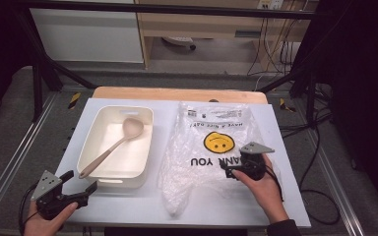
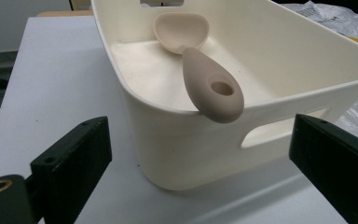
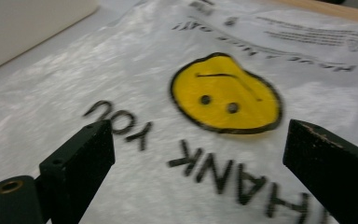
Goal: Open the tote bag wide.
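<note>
A cream plastic bin (image 1: 101, 169) (image 2: 279, 51) sits on the left of the white table (image 1: 128, 201), with a beige spoon (image 1: 113, 146) (image 2: 209, 86) leaning in it, handle end over the near rim. A clear plastic bag (image 1: 202, 147) (image 3: 121, 60) printed with a yellow smiley face (image 1: 218, 141) (image 3: 223, 93) and "THANK YOU" lies flat to the right. My left gripper (image 1: 81, 184) (image 2: 200, 172) is open just before the bin's near left corner. My right gripper (image 1: 232, 171) (image 3: 196, 172) hovers open low over the bag's lettering, nothing between its jaws.
The table's wooden far edge (image 1: 177, 93) lies behind the bin and the bag. Metal frame rails (image 1: 10, 162) run along both sides, and cables (image 1: 320, 187) trail on the floor at the right. Bare white tabletop lies in front of the bag and bin.
</note>
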`<state>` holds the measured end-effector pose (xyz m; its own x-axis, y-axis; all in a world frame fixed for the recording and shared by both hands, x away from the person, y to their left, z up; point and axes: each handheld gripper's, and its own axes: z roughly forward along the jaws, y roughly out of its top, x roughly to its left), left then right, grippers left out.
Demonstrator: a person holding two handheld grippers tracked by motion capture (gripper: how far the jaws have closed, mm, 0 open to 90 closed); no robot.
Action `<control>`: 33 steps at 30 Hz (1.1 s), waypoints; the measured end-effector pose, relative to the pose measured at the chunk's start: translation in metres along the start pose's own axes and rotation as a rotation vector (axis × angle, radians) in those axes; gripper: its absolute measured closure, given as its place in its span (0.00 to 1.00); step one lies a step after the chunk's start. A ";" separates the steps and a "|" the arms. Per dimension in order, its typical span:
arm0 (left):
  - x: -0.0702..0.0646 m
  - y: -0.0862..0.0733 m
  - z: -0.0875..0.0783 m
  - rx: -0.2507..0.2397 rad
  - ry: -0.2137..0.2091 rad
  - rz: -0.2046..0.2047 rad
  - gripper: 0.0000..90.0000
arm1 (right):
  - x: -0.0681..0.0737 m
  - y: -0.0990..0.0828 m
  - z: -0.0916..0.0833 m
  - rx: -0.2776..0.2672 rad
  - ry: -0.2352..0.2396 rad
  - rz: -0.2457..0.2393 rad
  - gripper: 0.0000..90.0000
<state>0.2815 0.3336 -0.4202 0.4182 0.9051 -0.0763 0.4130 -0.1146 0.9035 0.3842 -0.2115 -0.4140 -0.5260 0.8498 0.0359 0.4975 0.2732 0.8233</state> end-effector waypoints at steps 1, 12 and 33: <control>0.000 0.000 0.000 -0.001 0.001 0.004 0.06 | -0.008 0.002 0.000 0.000 -0.022 0.006 0.12; 0.001 -0.001 -0.001 0.001 0.003 -0.001 0.06 | -0.107 0.011 0.009 0.063 -0.175 0.047 0.41; 0.002 -0.003 -0.001 0.013 0.010 -0.012 0.06 | -0.141 -0.015 0.037 0.152 -0.082 0.083 0.84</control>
<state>0.2803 0.3360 -0.4226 0.4047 0.9107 -0.0831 0.4285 -0.1085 0.8970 0.4768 -0.3191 -0.4522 -0.4237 0.9045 0.0488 0.6389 0.2602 0.7239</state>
